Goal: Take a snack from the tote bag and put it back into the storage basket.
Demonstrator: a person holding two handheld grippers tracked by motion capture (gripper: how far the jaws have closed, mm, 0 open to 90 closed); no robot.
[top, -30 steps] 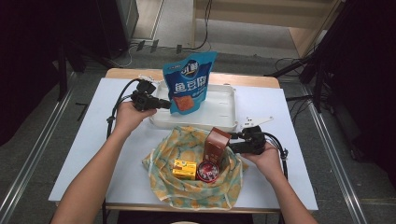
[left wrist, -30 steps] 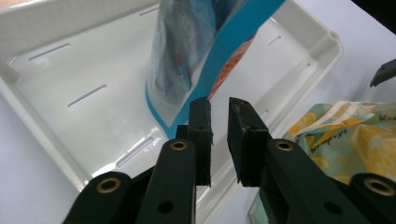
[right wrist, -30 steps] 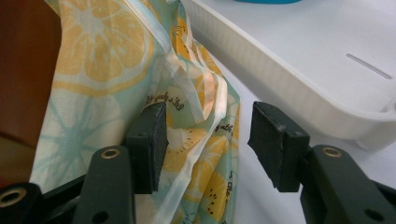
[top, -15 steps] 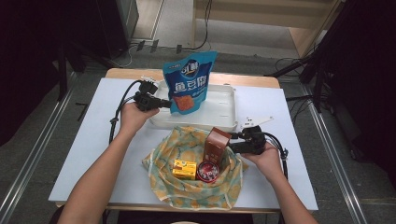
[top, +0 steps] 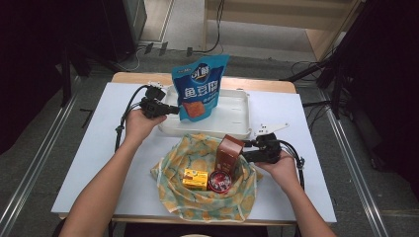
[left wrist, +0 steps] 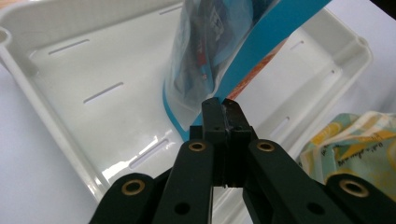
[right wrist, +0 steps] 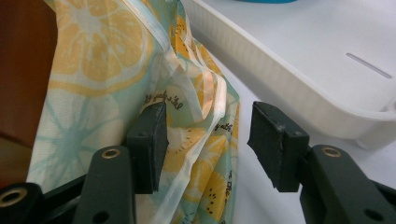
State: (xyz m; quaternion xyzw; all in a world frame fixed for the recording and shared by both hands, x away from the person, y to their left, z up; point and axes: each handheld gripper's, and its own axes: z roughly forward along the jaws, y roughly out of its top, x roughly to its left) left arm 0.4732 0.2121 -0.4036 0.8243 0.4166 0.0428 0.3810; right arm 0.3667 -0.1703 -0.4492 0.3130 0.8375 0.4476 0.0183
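Note:
A blue snack pouch (top: 200,89) stands upright in the white tray (top: 232,111). My left gripper (top: 176,109) has just been closing and is now shut on the pouch's (left wrist: 210,46) lower side seam, over the tray floor (left wrist: 93,93); its tips (left wrist: 222,105) meet on the blue edge. My right gripper (top: 245,146) is at the right rim of the lemon-print cloth bag (top: 173,168). Its jaws (right wrist: 208,140) stand open, with the bag's hem (right wrist: 102,60) between them and resting against the left pad. A brown box (top: 229,150) stands in the bag beside that gripper.
Inside the cloth bag lie a small yellow box (top: 195,178) and a round red tin (top: 221,181). The tray wall (right wrist: 299,88) runs close behind the right gripper. White tabletop (top: 99,163) lies on both sides of the bag.

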